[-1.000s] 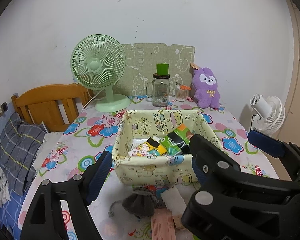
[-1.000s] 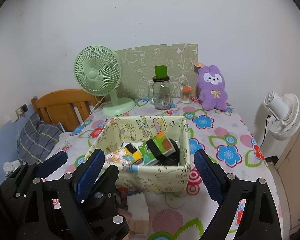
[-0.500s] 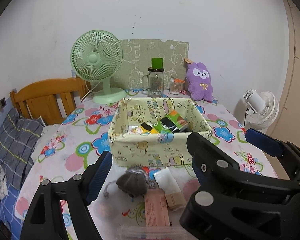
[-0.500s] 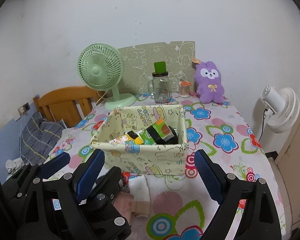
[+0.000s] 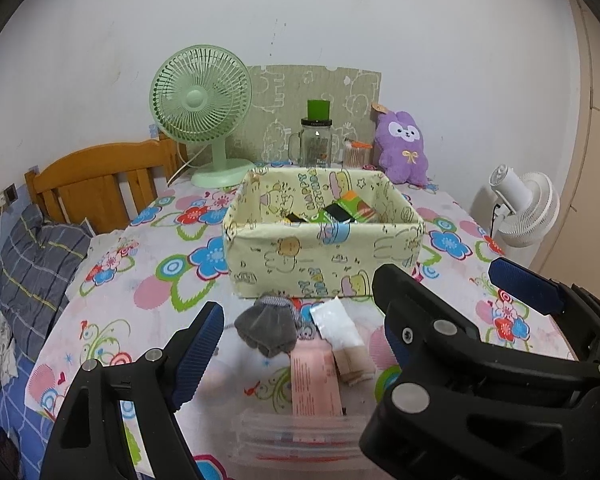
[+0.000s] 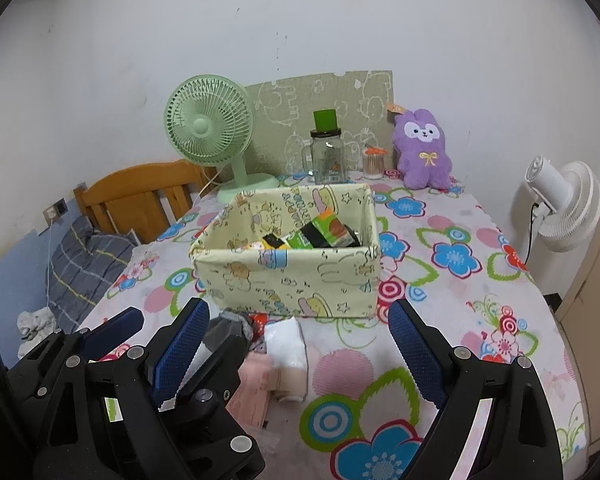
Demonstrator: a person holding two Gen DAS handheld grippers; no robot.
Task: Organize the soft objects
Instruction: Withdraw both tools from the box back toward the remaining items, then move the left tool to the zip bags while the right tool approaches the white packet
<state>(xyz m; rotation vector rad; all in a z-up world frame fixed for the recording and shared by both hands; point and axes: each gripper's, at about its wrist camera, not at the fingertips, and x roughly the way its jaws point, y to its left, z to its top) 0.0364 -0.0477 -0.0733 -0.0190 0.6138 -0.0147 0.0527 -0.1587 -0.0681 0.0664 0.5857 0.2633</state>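
Both grippers hang wide apart and empty over the table (image 5: 112,280): the left gripper (image 5: 296,334) above a small heap of soft things, the right gripper (image 6: 300,344) just beside it, the two frames nearly touching.

Largest on the flowered cloth is the box (image 5: 324,264), a pale fabric bin already holding several bright packets, standing upright near the middle. Behind it, against the wall, are a green fan (image 5: 202,108), a purple plush (image 5: 404,148) and a glass jar (image 5: 316,146).

Smaller, and just in front of the box, lies the heap yet to be sorted: a grey sock (image 5: 266,330), a white pack (image 5: 338,326) beside it, and a pink pack (image 5: 314,380) nearer the cameras, all touching or overlapping. A clear pouch (image 5: 300,436) sits nearest.

The risk appears to lie in that crowding. A claw closing on the sock could pinch the neighbouring pack as well, or drag the pile toward the table edge. With both tools so close, they may knock together on the way down. The box wall looks soft, so a low carry could catch its rim and fold it inward.
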